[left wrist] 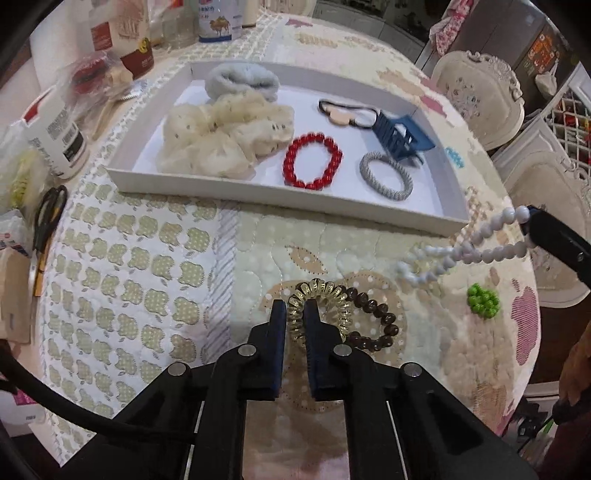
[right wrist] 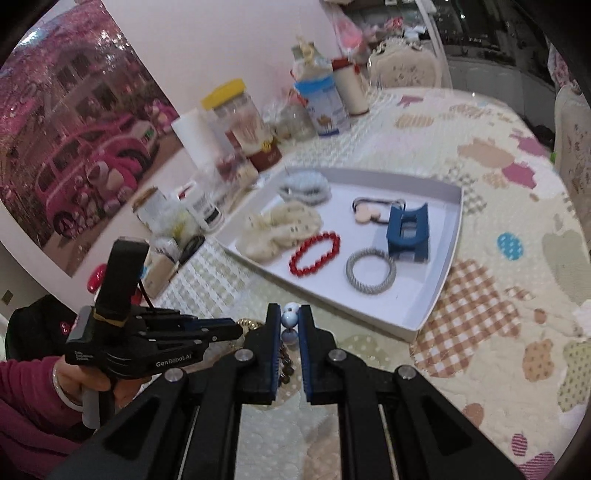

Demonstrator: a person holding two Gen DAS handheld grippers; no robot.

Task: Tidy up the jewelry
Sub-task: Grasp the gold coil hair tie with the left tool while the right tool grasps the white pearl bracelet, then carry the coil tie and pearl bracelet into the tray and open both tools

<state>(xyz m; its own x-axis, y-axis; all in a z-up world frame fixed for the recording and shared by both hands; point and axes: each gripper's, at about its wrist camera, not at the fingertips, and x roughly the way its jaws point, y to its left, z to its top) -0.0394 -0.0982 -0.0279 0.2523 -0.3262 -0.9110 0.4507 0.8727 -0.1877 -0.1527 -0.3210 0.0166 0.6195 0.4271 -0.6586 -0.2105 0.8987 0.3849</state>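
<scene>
From my left wrist camera, the white bead necklace point(left wrist: 465, 247) smears into a blur where it hangs, and its top end vanishes behind the right gripper point(left wrist: 532, 225), itself cut off by the picture's right edge. The brown bead bracelet point(left wrist: 376, 321) is partly covered by the clear coil hair tie point(left wrist: 325, 291) and my left gripper point(left wrist: 295, 314). Labels on the bottles point(left wrist: 218, 18) at the table's far end run off the top edge and stay unreadable. From my right wrist camera, only a few pale beads point(right wrist: 289, 321) show between the fingers; the jars point(right wrist: 236, 114) along the wall are blurred.
</scene>
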